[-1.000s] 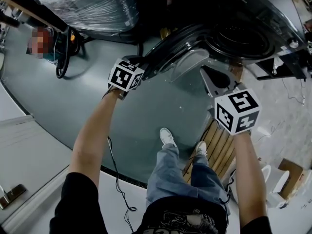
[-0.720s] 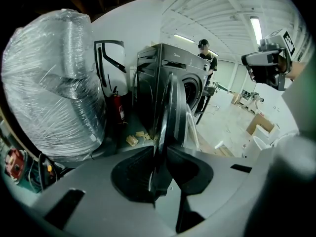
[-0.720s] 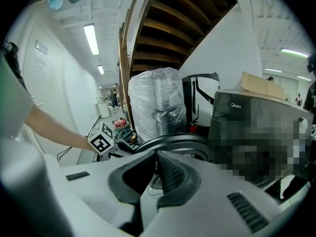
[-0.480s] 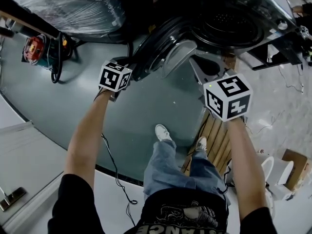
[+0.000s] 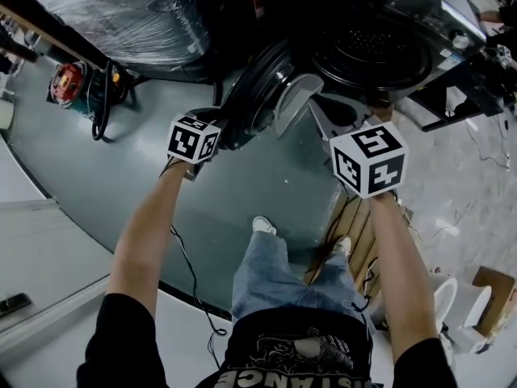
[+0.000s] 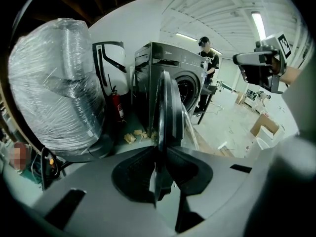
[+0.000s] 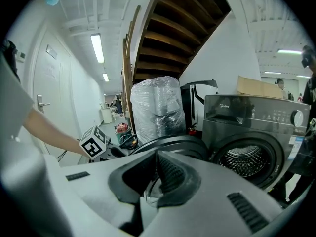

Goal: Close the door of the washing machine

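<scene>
Two tools flank the round, dark washing machine door (image 6: 165,107), which stands half open before the grey drum opening (image 7: 249,164). The left tool (image 6: 159,154) is clenched on its rim. The right tool (image 7: 157,164), jaws together and empty, is near its glass bowl (image 5: 297,102).

The half-open door (image 5: 262,95) stands edge-on between my left hand-held gripper (image 6: 160,149) and right hand-held gripper (image 7: 157,154), so I can't cross straight over. Right of it the drum mouth (image 5: 373,51) is open. A plastic-wrapped bundle (image 5: 121,6) and a fire extinguisher (image 6: 117,105) crowd the left side. I have bare floor (image 5: 242,188) below and a wooden pallet (image 5: 359,233) beneath the right arm.
</scene>
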### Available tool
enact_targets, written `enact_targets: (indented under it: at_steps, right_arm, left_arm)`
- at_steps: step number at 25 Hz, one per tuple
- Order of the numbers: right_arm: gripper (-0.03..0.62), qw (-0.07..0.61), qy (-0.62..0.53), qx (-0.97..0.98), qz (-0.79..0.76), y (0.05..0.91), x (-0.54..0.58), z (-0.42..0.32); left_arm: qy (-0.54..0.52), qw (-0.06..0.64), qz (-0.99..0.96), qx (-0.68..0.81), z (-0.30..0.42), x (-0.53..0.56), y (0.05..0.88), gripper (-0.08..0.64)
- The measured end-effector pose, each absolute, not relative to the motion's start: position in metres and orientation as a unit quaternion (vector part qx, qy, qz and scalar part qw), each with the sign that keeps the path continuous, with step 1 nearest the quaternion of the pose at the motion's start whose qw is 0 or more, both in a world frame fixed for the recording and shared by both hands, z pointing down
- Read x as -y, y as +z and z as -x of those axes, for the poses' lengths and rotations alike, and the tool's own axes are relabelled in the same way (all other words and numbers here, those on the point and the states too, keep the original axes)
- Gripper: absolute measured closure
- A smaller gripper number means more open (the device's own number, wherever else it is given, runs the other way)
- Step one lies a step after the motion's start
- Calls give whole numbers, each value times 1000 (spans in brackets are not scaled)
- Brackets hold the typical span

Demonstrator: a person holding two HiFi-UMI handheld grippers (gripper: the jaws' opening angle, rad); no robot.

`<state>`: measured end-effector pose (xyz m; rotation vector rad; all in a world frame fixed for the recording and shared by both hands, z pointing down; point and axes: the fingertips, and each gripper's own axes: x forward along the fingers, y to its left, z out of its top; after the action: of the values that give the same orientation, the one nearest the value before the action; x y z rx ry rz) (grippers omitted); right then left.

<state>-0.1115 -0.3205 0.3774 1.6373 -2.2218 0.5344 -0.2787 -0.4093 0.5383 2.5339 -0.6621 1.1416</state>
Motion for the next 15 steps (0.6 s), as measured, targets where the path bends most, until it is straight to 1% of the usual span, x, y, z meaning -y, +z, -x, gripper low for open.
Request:
enact_targets:
  at_steps: [15]
  right_arm:
    - [569, 148, 184, 807, -541, 392, 262, 41]
  left_arm:
    - [396, 174, -849, 305, 234, 345, 537, 476]
